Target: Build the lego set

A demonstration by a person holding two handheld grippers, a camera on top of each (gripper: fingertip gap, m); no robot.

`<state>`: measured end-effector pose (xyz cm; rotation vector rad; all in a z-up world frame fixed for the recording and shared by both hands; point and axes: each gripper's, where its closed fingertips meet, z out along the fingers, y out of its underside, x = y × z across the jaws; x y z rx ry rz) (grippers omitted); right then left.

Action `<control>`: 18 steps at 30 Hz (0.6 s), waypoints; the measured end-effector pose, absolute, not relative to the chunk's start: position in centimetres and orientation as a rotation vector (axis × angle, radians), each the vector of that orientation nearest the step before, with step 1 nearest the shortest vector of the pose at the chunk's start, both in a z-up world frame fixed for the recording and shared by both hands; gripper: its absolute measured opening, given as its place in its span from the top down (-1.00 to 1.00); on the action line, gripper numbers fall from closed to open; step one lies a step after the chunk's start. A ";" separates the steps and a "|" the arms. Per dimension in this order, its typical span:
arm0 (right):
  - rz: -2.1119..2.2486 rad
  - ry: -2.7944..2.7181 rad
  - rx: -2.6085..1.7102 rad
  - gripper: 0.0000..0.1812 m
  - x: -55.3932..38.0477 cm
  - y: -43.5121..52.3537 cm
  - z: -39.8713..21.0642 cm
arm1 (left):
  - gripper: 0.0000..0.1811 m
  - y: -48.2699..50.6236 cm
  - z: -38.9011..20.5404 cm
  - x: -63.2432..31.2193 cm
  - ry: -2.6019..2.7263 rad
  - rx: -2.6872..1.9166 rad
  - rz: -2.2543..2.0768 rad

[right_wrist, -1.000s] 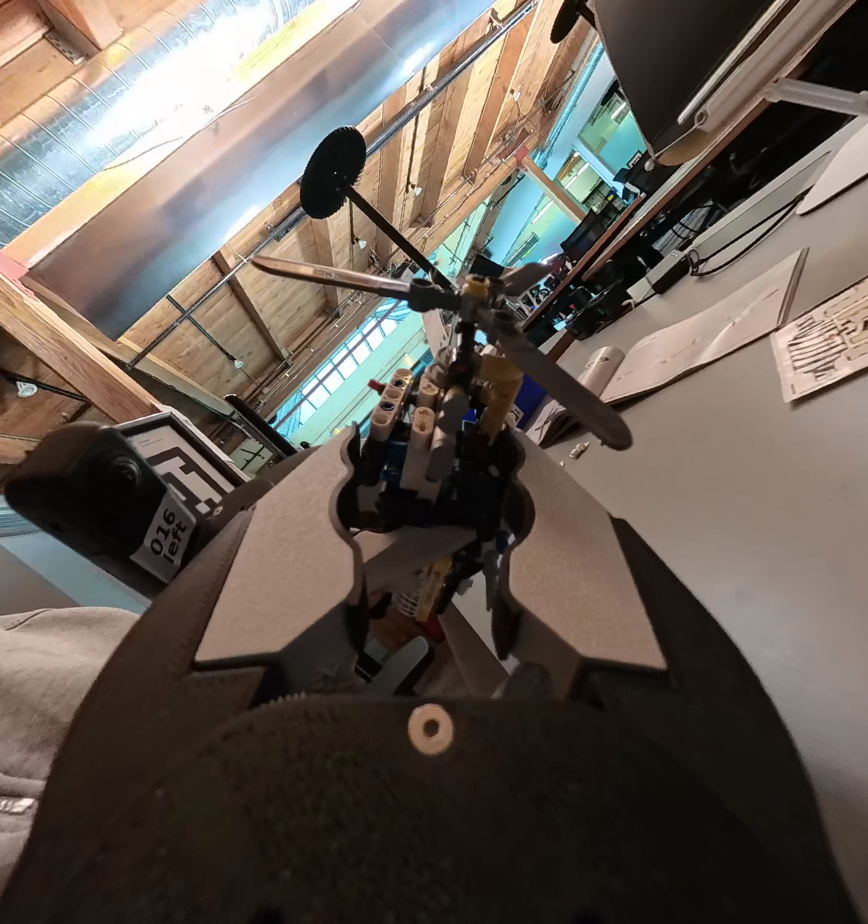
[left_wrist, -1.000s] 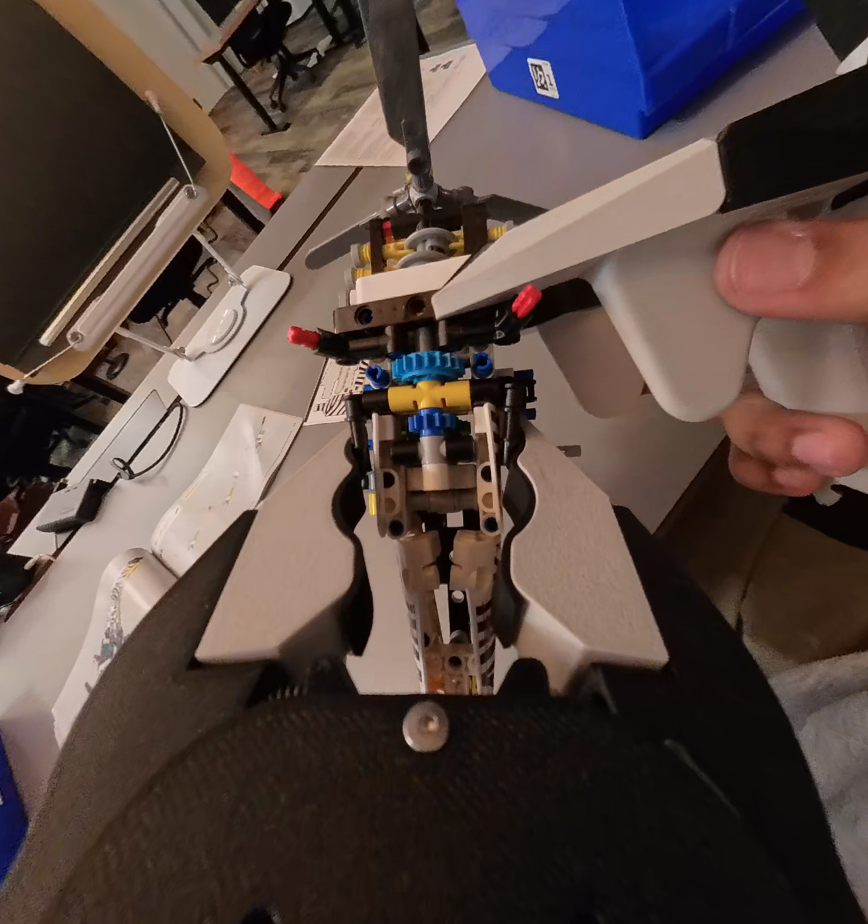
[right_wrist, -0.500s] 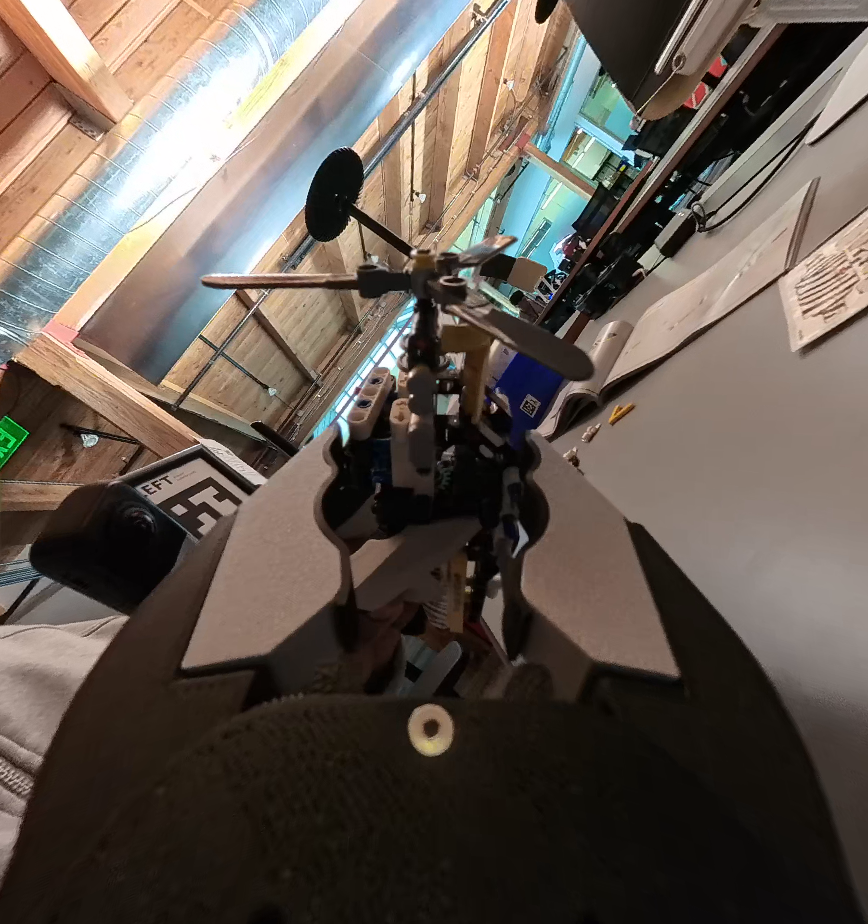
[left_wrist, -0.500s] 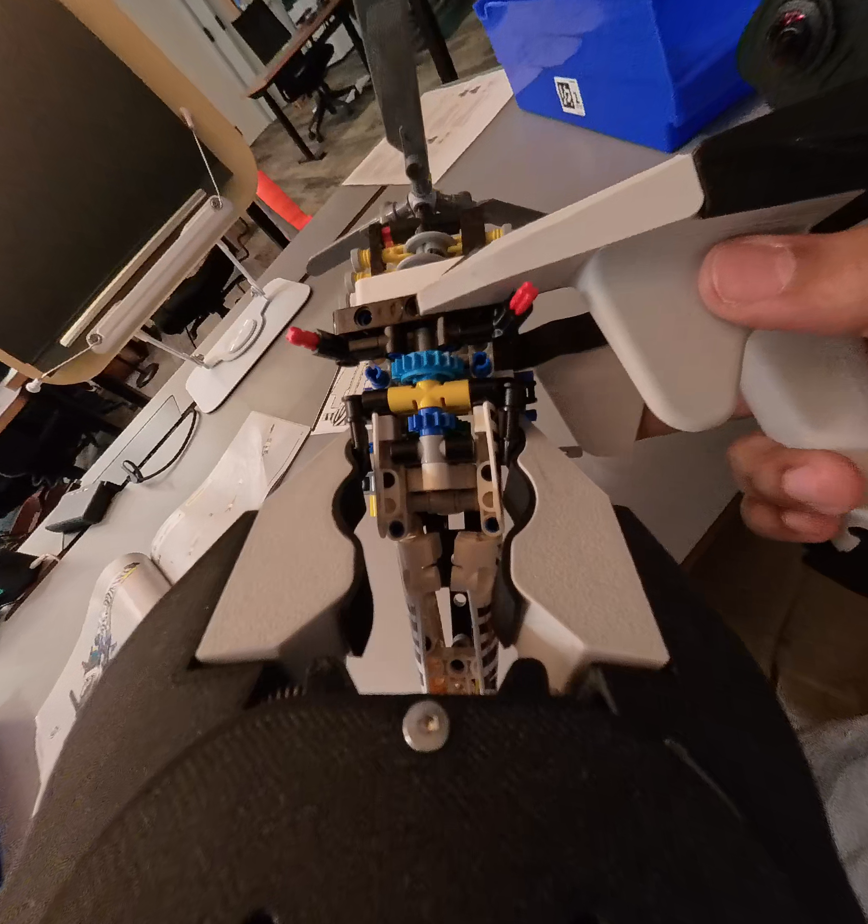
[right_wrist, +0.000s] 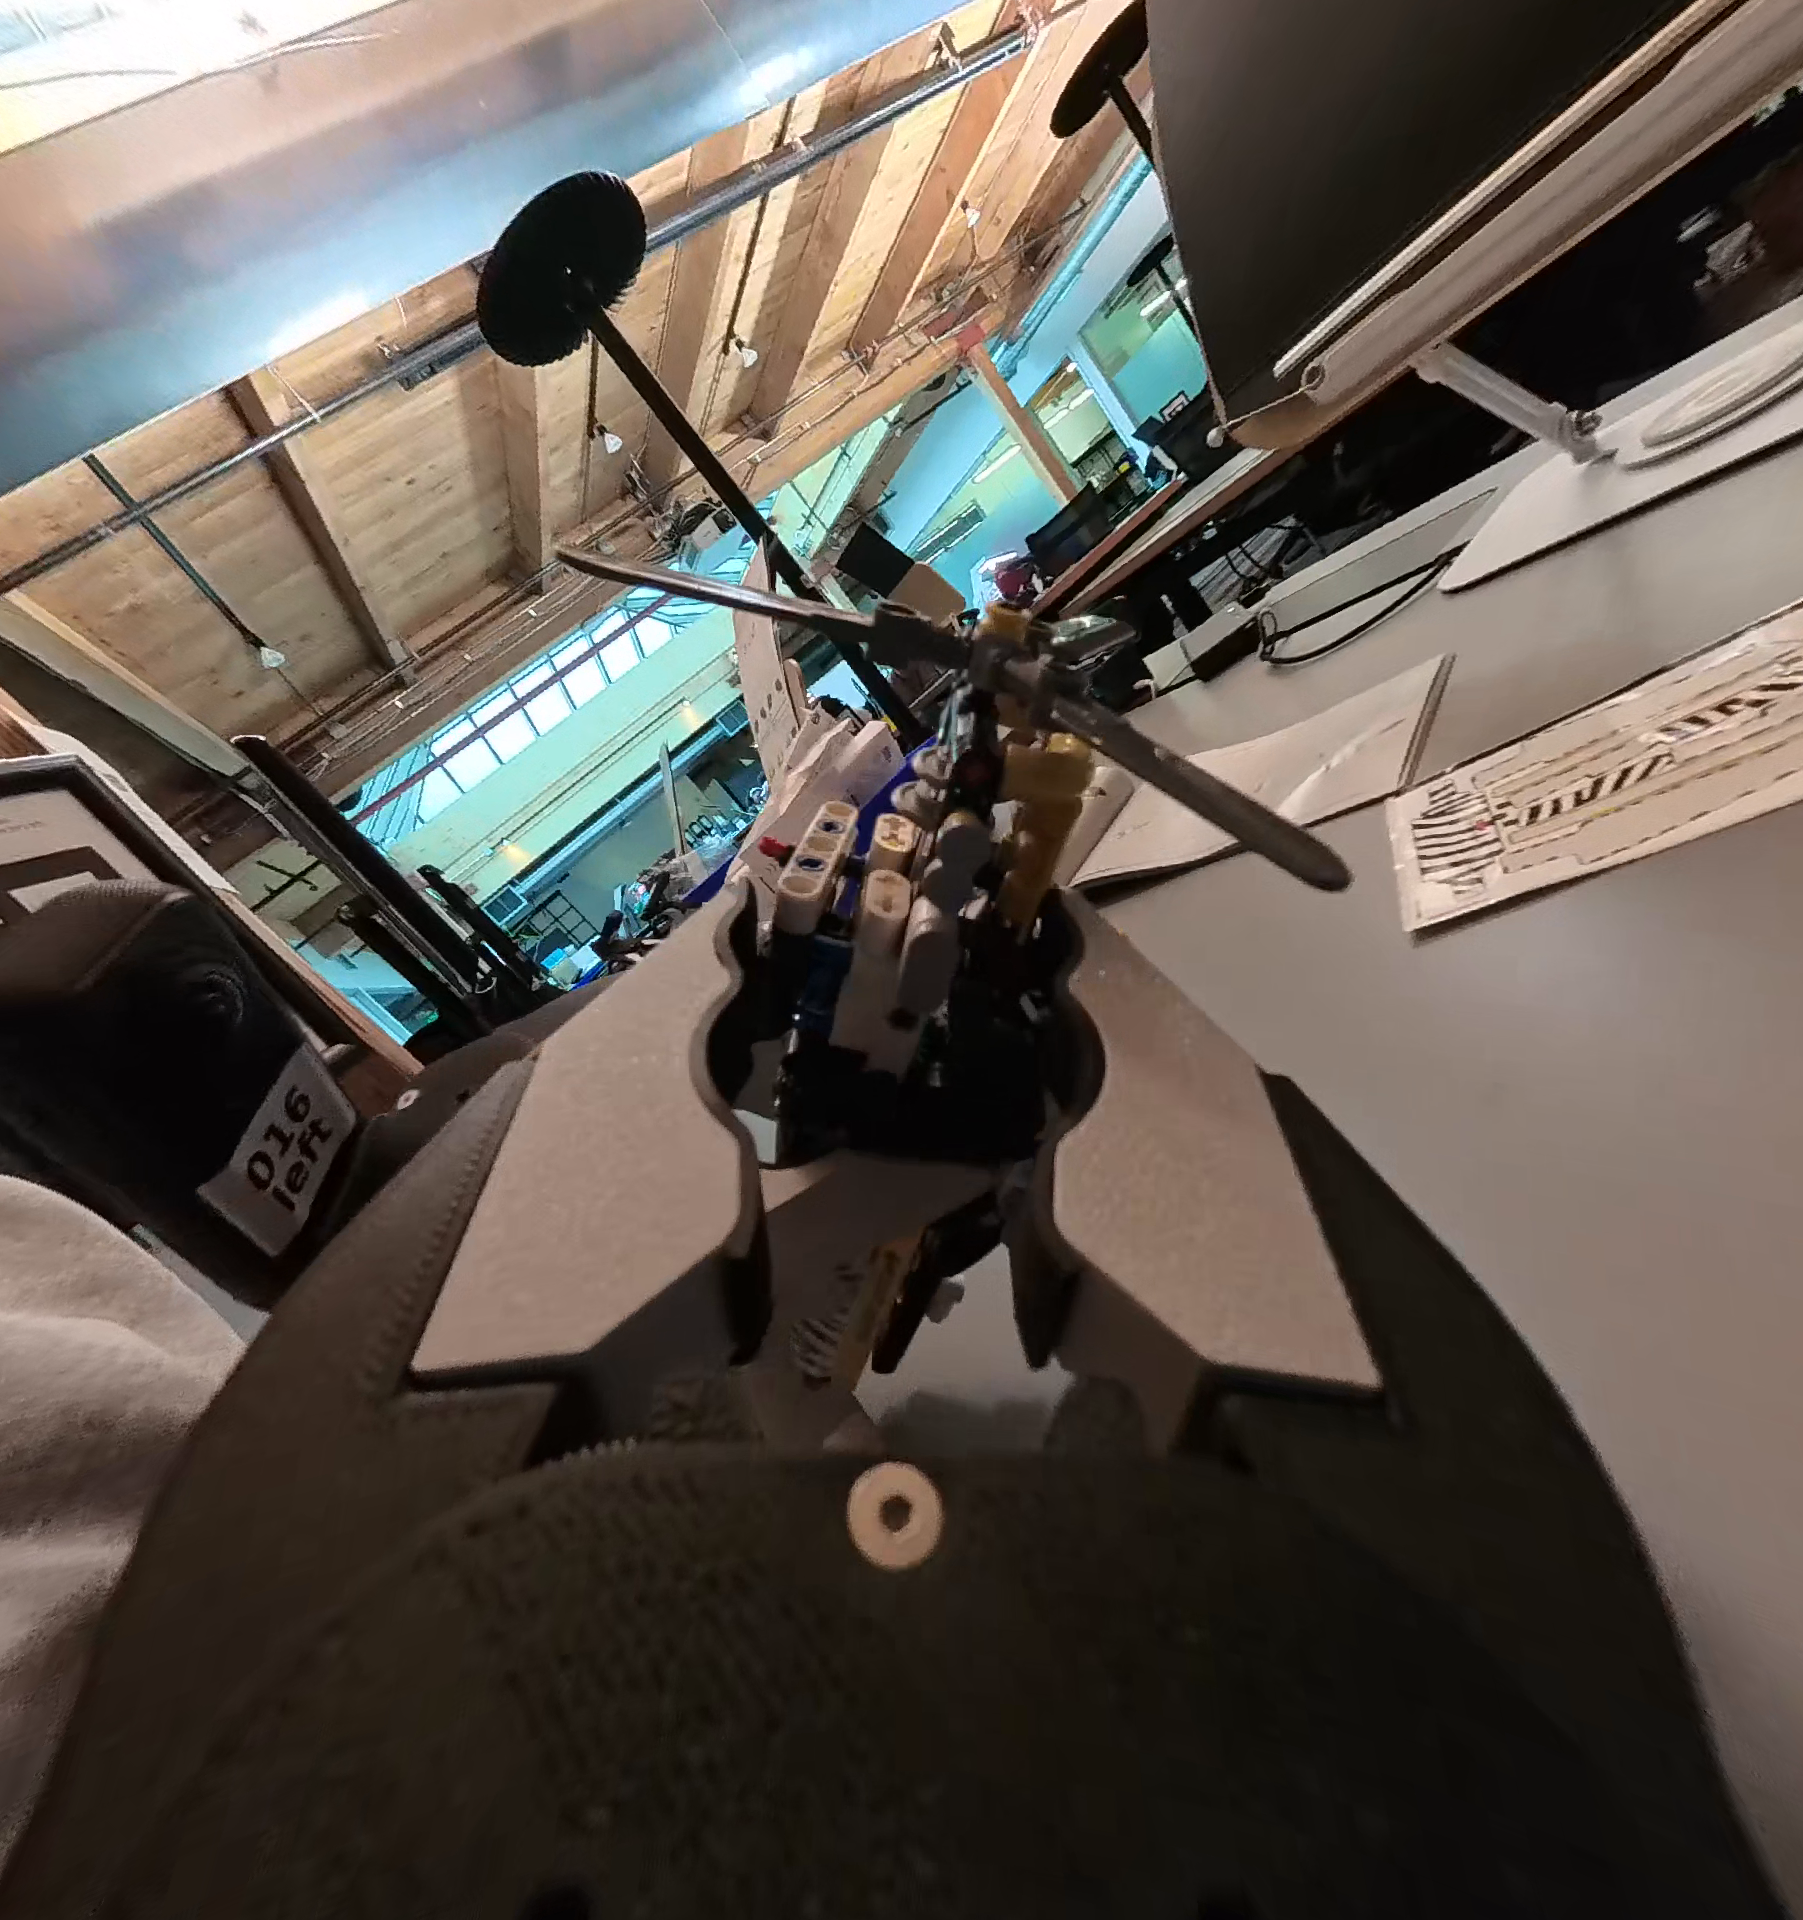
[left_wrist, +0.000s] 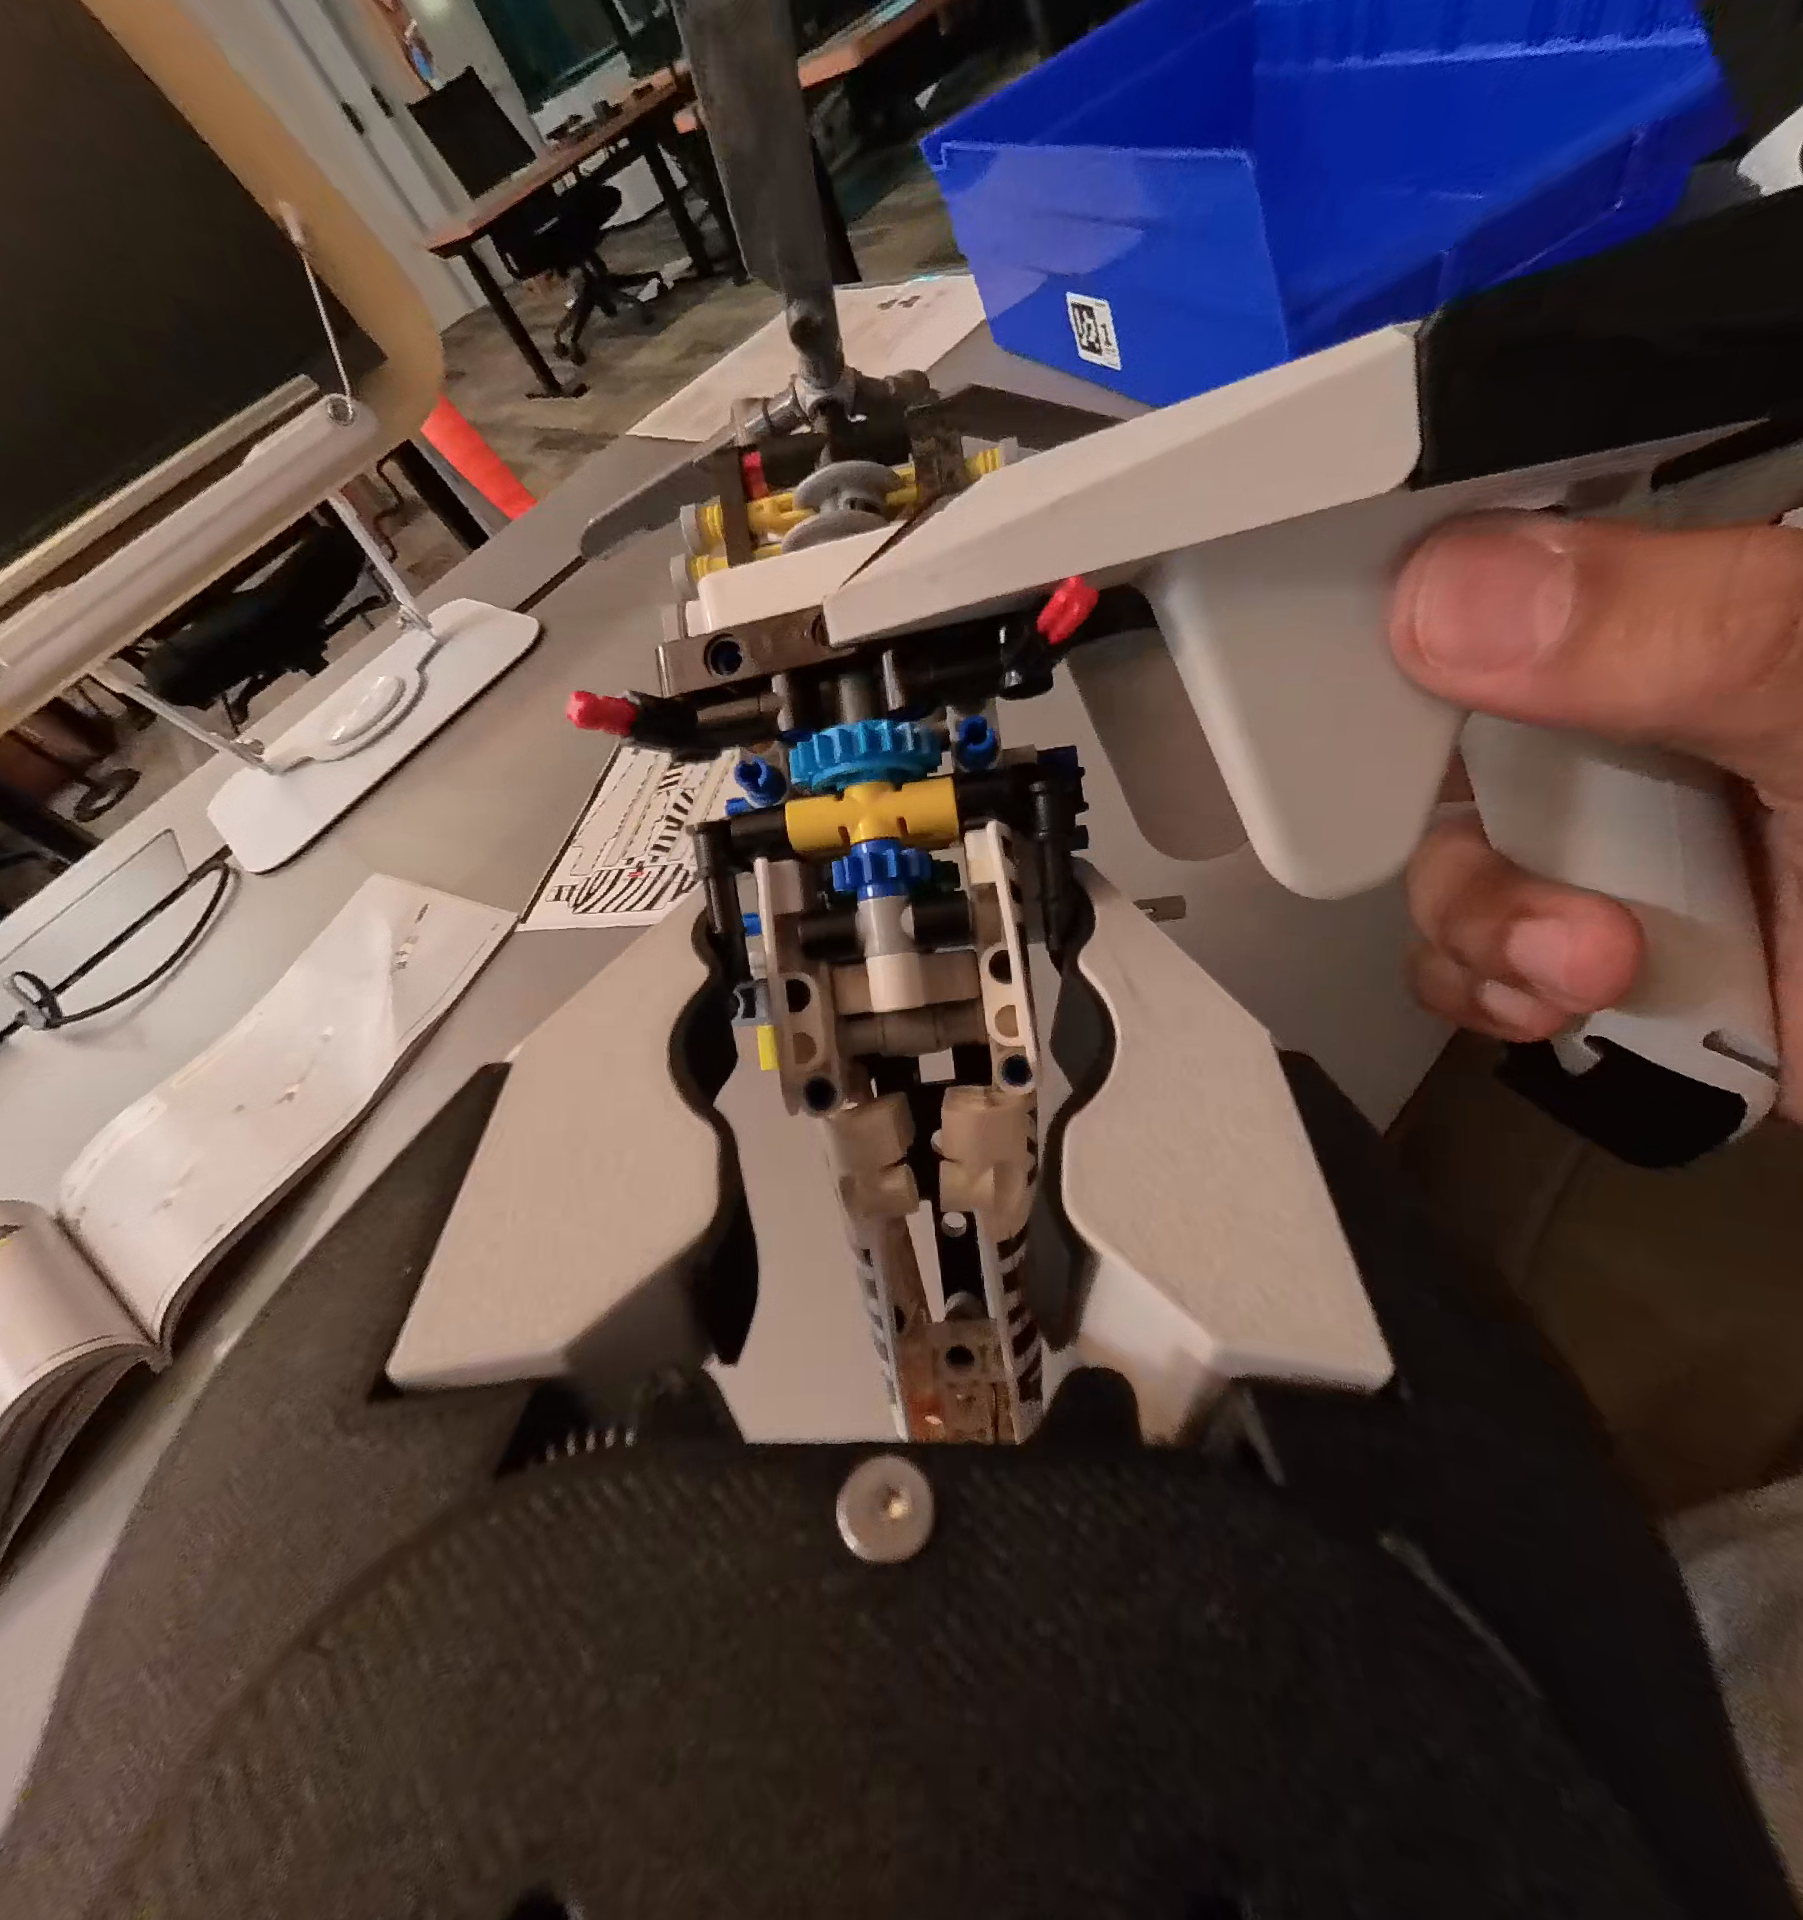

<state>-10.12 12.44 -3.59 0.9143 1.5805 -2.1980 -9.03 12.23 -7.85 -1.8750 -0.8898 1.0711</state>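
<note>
Open booklet [left_wrist: 201, 1122] lies left of the lego model [left_wrist: 876, 935], bin [left_wrist: 1323, 177] behind.

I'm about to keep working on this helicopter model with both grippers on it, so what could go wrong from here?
1. Both hand-held grippers, left and right, clamp the same lego helicopter; pulling or twisting them apart could split it at a pin joint.
2. The rotor blades stick out past the right hand-held gripper's fingers and could catch the table or the sticker sheet.
3. The blue gears sit exposed and could be knocked loose.

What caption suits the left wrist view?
Both grippers, left gripper and right gripper, clamp the lego helicopter above the table.
</note>
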 end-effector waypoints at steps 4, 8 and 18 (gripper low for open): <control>-2.162 1.554 0.941 0.38 -10.5 12.5 -4.2 | 0.32 12.6 -8.3 -9.0 -0.920 -1.868 0.948; -2.157 1.598 0.935 0.43 -10.6 12.4 -4.5 | 0.22 12.8 -8.4 -9.1 -0.975 -1.816 0.785; -2.051 1.547 0.829 0.37 -10.0 11.6 -4.0 | 0.30 11.8 -8.7 -9.5 -0.982 -1.902 0.880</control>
